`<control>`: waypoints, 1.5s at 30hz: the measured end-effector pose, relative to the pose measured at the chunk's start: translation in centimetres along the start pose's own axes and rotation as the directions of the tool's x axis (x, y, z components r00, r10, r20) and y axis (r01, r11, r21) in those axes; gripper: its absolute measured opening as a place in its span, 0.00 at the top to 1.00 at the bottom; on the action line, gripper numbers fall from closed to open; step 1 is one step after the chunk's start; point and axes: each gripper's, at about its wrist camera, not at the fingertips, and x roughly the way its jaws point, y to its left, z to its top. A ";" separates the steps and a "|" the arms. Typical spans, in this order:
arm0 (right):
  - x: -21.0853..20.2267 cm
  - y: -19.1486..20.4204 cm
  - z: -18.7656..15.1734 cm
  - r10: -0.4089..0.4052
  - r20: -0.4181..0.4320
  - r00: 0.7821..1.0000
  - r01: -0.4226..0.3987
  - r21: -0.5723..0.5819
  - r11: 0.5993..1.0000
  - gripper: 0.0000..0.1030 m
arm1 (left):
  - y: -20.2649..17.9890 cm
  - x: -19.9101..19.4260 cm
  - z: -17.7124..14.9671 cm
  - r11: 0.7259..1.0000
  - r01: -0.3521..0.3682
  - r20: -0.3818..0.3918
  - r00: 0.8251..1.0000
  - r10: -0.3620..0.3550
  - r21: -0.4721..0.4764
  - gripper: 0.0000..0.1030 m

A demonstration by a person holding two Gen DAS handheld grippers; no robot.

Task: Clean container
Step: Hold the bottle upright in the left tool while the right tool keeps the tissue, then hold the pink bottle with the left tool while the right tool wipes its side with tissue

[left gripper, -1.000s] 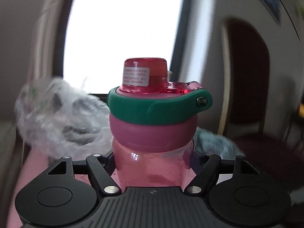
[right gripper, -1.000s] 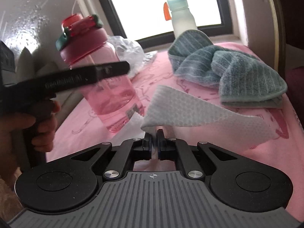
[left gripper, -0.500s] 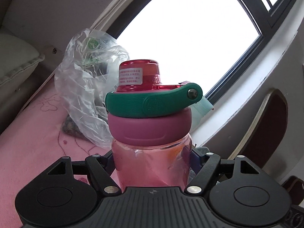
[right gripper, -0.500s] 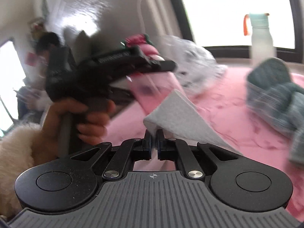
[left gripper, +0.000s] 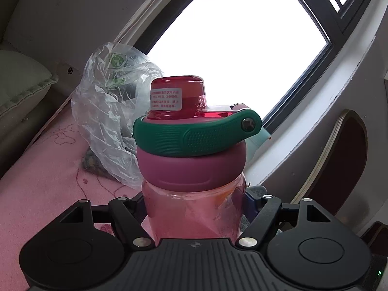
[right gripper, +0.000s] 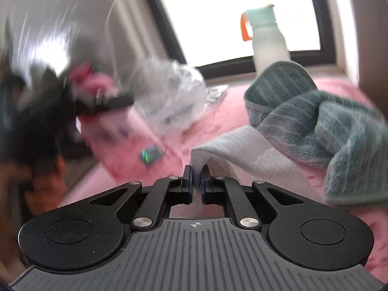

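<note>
The left gripper point(left gripper: 194, 208) has its jaws clamped on the body of the pink bottle point(left gripper: 194, 189), which looks lifted and tilted over the pink cloth point(left gripper: 43, 169) in the blurry right wrist view. The right gripper point(right gripper: 197, 179) is pinched nearly shut on a white wipe point(right gripper: 254, 155) just beside the bottle. Further out sit a crumpled plastic bag point(left gripper: 109, 111), a teal towel point(right gripper: 327, 126) and a frosted bottle point(right gripper: 269, 41) by the window point(left gripper: 242, 43).

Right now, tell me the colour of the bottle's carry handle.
Dark green handle, clearest in the left wrist view.
</note>
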 end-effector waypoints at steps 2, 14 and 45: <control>0.7 -0.6 -0.2 0.034 -0.021 0.999 -0.032 0.085 0.996 0.89 | 0.2 -0.3 0.0 1.000 0.001 0.004 1.000 -0.001 -0.001 0.29; -0.9 3.2 -1.7 0.266 -0.128 0.955 -0.284 -0.153 0.946 0.94 | 1.0 -1.3 -0.4 1.000 0.010 0.004 1.000 -0.010 0.021 0.29; -1.2 3.5 -1.4 0.013 -0.024 1.000 -0.022 -0.396 0.918 0.02 | 1.6 -1.4 -0.1 0.999 0.033 -0.015 0.999 -0.032 0.038 0.29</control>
